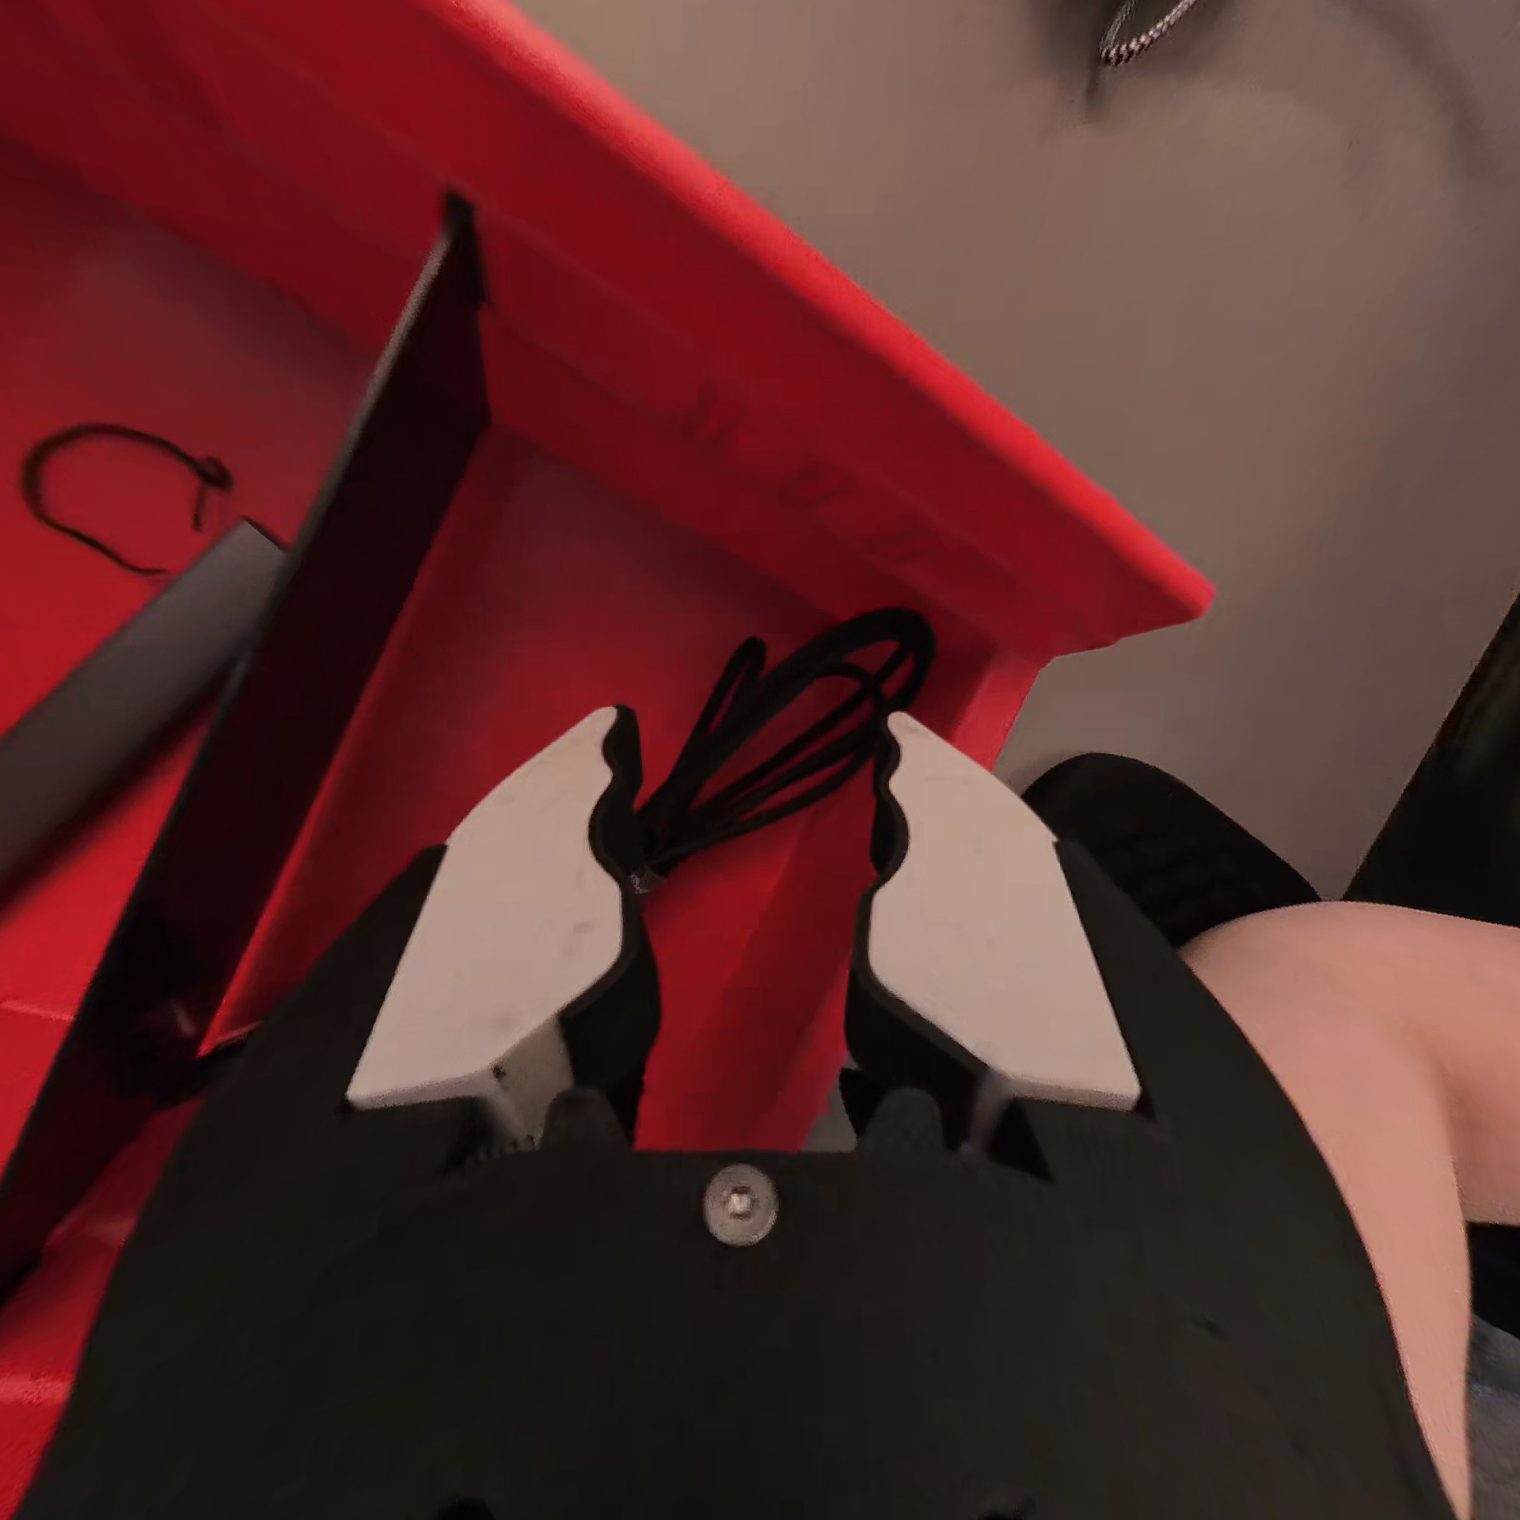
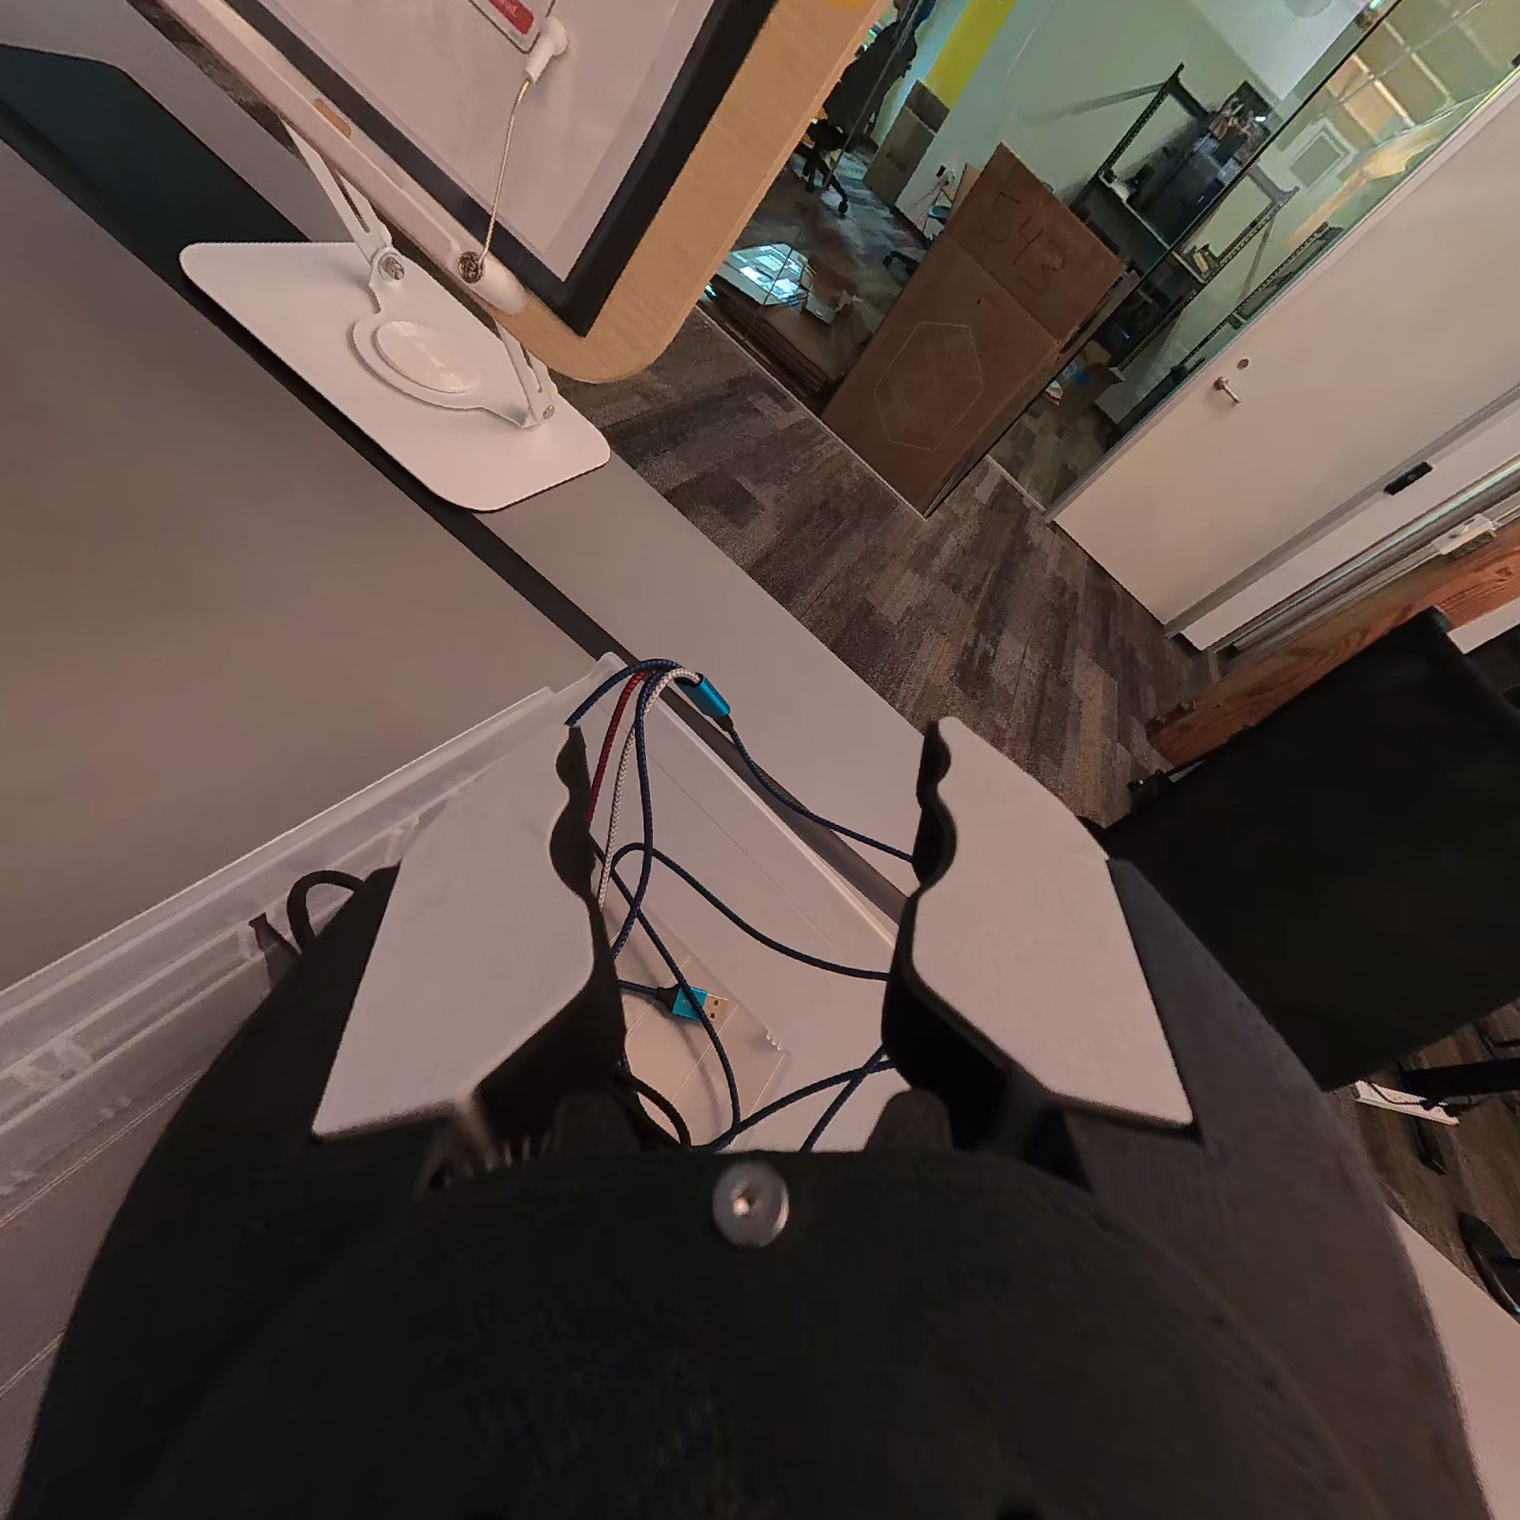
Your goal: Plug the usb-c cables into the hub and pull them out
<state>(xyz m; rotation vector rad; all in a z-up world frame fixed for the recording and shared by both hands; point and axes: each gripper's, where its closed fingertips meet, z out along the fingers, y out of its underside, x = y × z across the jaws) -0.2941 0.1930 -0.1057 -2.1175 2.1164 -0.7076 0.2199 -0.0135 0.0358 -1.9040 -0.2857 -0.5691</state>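
Grey surface (image 2: 206, 576), matte, running far left to near; a dark seam crosses it diagonally. Beyond its right edge, patchy grey-brown carpet floor (image 2: 946, 592), with a tall brown cardboard box (image 2: 970, 329) leaning against a glass partition far right. Red plastic bin (image 1: 740, 271), smooth-walled with a broad rim, fills the left wrist view; a black divider panel (image 1: 329, 658) splits it into compartments. White flat-based stand (image 2: 395, 370) sits on the surface far left, hinged arms rising to a dark-framed board. Clear plastic tray (image 2: 247, 864), ribbed rim, lies near, under the right gripper (image 2: 753, 761). Right gripper fingers spread wide, white faces with black scalloped inner edges, holding nothing. Left gripper (image 1: 753, 724) same build, fingers likewise apart; a bundle of thin black cord (image 1: 806, 724) lies in the bin's right compartment between the tips, brushing the left finger's inner edge, not clamped. Braided cables (image 2: 650, 781), blue, red and white strands, gather at a teal metal sleeve (image 2: 707, 695) on the tray's far rim and trail down between the right fingers. One teal-shelled plug (image 2: 699, 1003) rests on the tray floor. Small black loop tie (image 1: 115, 493) lies in the bin's left compartment.
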